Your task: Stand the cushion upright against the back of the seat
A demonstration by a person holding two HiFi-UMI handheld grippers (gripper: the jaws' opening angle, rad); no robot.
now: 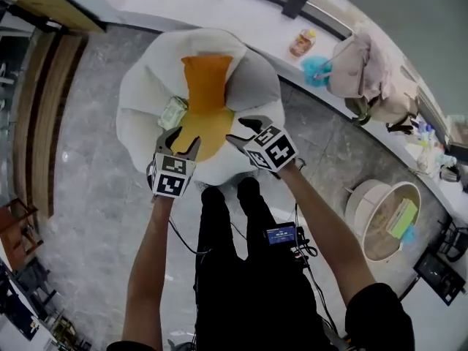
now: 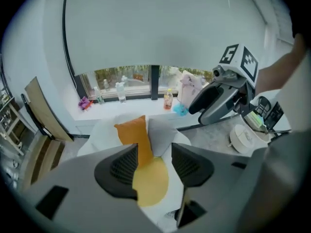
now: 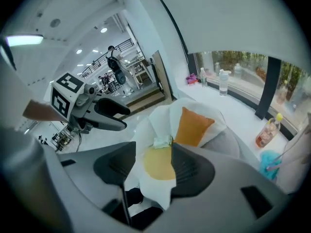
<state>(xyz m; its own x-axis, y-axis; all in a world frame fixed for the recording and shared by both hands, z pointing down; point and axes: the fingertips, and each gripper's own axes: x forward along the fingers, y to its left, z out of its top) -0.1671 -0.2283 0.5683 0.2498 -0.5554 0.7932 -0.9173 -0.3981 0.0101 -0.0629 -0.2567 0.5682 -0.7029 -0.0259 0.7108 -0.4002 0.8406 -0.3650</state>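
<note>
An orange cushion (image 1: 207, 79) stands upright against the back of the white petal-shaped chair (image 1: 143, 86), above its round yellow seat (image 1: 197, 131). It also shows in the left gripper view as the cushion (image 2: 133, 132) and in the right gripper view (image 3: 193, 126). My left gripper (image 1: 181, 139) hovers over the seat's near left edge, jaws open with nothing between them (image 2: 154, 164). At the seat's near right, my right gripper (image 1: 243, 130) is also open and holds nothing (image 3: 153, 164). Neither gripper touches the cushion.
A small pale green object (image 1: 173, 112) lies on the chair's left side, and a grey petal (image 1: 254, 86) is right of the cushion. The window ledge behind holds a bottle (image 1: 302, 42), a teal item (image 1: 316, 70) and a bag (image 1: 362, 68). A round white basket (image 1: 382, 218) stands at the right.
</note>
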